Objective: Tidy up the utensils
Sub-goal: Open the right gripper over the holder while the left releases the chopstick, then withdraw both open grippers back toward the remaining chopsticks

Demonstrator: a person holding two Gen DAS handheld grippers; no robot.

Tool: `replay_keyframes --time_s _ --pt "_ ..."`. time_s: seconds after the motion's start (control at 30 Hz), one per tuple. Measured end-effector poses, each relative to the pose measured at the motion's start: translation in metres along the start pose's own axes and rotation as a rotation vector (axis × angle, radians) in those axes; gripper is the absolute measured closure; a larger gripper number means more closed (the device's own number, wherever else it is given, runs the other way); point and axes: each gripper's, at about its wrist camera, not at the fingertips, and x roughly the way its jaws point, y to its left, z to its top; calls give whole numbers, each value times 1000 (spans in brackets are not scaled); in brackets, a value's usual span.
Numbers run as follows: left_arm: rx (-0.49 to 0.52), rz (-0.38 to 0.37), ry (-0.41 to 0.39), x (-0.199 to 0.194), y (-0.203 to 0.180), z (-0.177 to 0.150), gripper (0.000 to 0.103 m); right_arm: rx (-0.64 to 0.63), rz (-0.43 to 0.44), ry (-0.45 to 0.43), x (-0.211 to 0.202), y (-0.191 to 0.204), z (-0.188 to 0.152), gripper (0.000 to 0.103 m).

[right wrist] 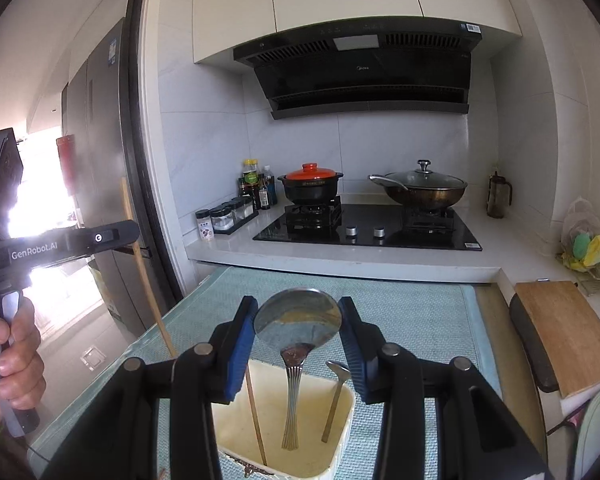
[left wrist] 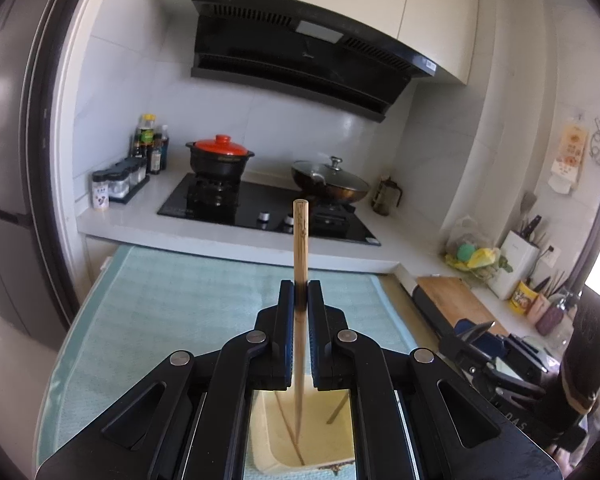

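Note:
My left gripper [left wrist: 300,286] is shut on a wooden chopstick [left wrist: 300,240] that stands upright between its jaws, above a cream tray [left wrist: 332,444]. A thin chopstick [left wrist: 286,424] lies in that tray. My right gripper [right wrist: 298,304] is shut on the bowl of a metal spoon [right wrist: 298,320], whose handle hangs down over the tray [right wrist: 350,404]. In the tray lie a chopstick [right wrist: 256,412] and a small brass spoon [right wrist: 334,404]. At the left of the right wrist view, a hand holds the left gripper [right wrist: 134,236] with its chopstick [right wrist: 140,268]. The right gripper [left wrist: 476,330] shows at the lower right of the left wrist view.
The tray rests on a teal mat [right wrist: 412,320] in front of a white counter. On the black hob [right wrist: 364,228] stand a clay pot with a red lid [right wrist: 310,186] and a lidded wok [right wrist: 420,188]. A wooden cutting board [right wrist: 560,332] lies at the right, condiment bottles [right wrist: 256,188] at the back left.

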Motion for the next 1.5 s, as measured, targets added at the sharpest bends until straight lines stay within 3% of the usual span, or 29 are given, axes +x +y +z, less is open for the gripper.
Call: replay_keyframes --time_s 0.43,0.77,0.83,0.9,1.13,1.3,1.5 --pt "-36 58 142 63 18 -56 99 -46 -29 185 64 -2 -56 61" --pt "-39 82 219 94 21 -80 97 7 -103 220 84 -24 -68 61" --pt "-61 87 236 93 25 -81 81 20 -111 227 85 -27 -67 55" --pt "-63 95 229 82 30 -81 66 26 -113 213 78 -29 -63 44" --pt "121 149 164 -17 45 -71 33 -7 -48 127 0 -26 -54 42" --pt "218 250 175 -106 77 -96 23 -74 -54 138 -81 -18 -95 37" --pt "144 291 228 -179 105 -161 20 -76 -153 164 -162 -9 -174 37"
